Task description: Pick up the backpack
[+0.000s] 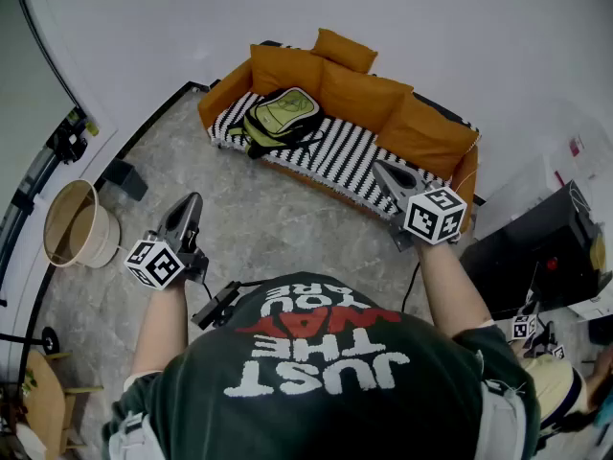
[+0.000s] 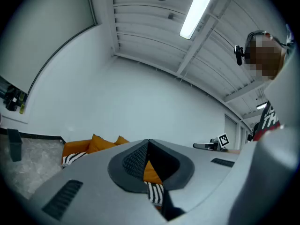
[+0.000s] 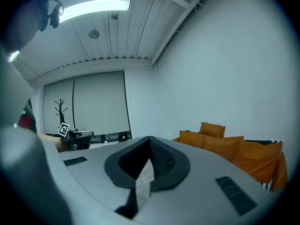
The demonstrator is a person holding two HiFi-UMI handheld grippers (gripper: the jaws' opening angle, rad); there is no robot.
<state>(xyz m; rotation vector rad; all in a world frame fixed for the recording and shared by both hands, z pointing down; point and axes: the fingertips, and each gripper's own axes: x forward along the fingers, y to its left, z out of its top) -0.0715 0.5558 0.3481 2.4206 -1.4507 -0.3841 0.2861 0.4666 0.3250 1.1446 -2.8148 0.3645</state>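
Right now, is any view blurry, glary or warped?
Head view: evenly lit and sharp, the backpack clear, the wall bowed by the wide lens. Left gripper view: strong fisheye, dark corners, ceiling light blown out. Right gripper view: same fisheye, light strip glaring.

Bright, even light from a ceiling strip lamp [image 2: 197, 11]; fisheye views curve and darken at edges.

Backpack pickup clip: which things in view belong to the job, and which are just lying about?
Job:
green backpack
left gripper, shut and empty
right gripper, shut and empty

Lying about:
orange sofa, under the backpack
round basket on the floor
black box
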